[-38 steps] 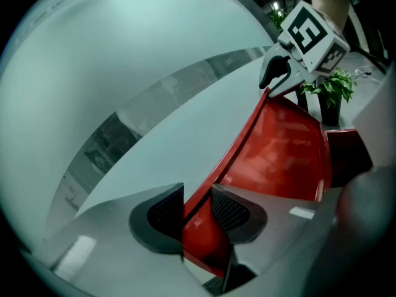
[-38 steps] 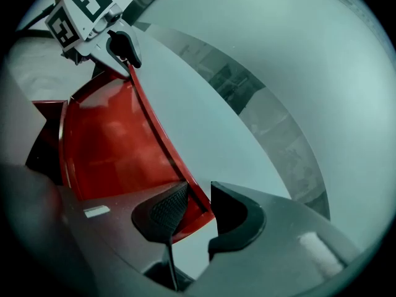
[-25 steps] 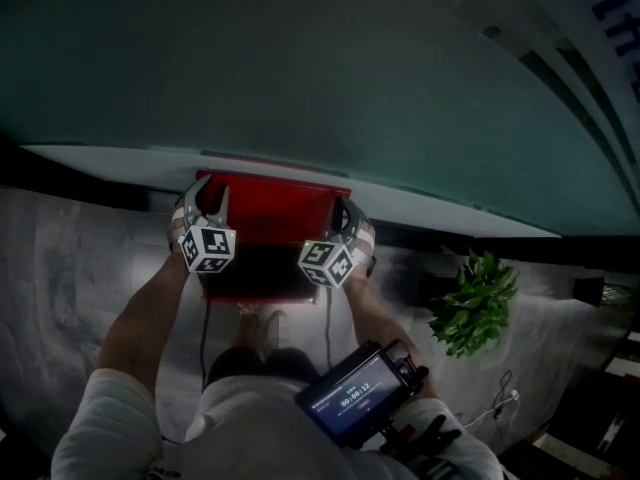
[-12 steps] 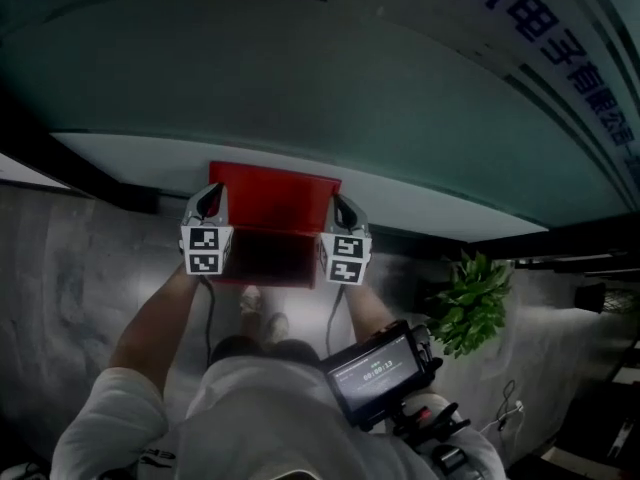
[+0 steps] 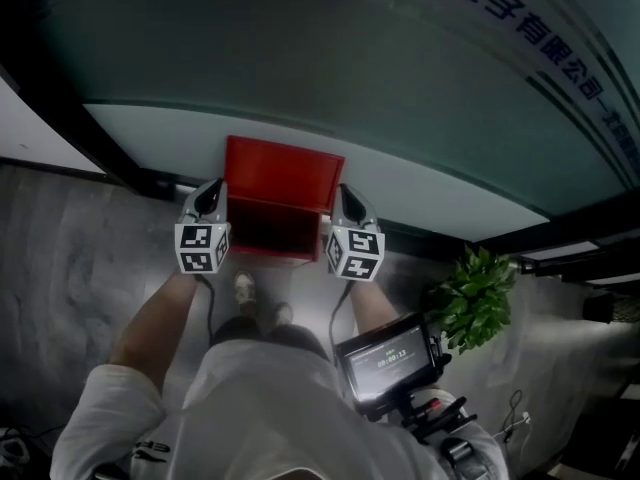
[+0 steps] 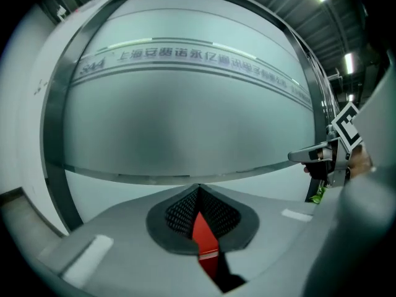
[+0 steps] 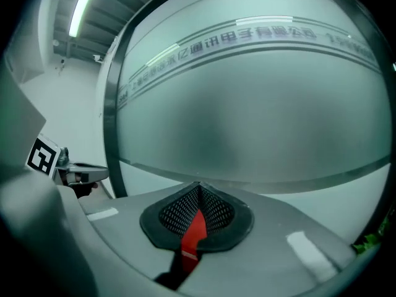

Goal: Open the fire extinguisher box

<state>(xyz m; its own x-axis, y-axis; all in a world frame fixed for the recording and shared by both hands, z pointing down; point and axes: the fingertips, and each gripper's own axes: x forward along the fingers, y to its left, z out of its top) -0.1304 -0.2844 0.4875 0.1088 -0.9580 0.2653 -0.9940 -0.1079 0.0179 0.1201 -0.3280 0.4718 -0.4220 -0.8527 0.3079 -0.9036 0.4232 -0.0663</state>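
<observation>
The red fire extinguisher box (image 5: 283,183) stands on the floor against a frosted glass wall. Its bright red lid is on the far side, and a darker part (image 5: 268,233) shows below it. My left gripper (image 5: 212,204) is at the box's left edge and my right gripper (image 5: 344,206) at its right edge. In the left gripper view the mesh pads are pressed together on a thin red edge (image 6: 203,232). The right gripper view shows the same pinch on a red edge (image 7: 194,234). Each gripper view catches the other gripper (image 6: 327,156) (image 7: 75,173) off to the side.
The frosted glass wall (image 5: 330,78) with lettering and dark metal frames rises right behind the box. A green potted plant (image 5: 472,300) stands to the right. The person's feet (image 5: 256,298) are just below the box, and a screen device (image 5: 388,362) hangs at the person's front.
Both grippers' jaws have closed on the box's side edges. The grippers now sit higher beside the box, and the head view has tilted up toward the wall.
</observation>
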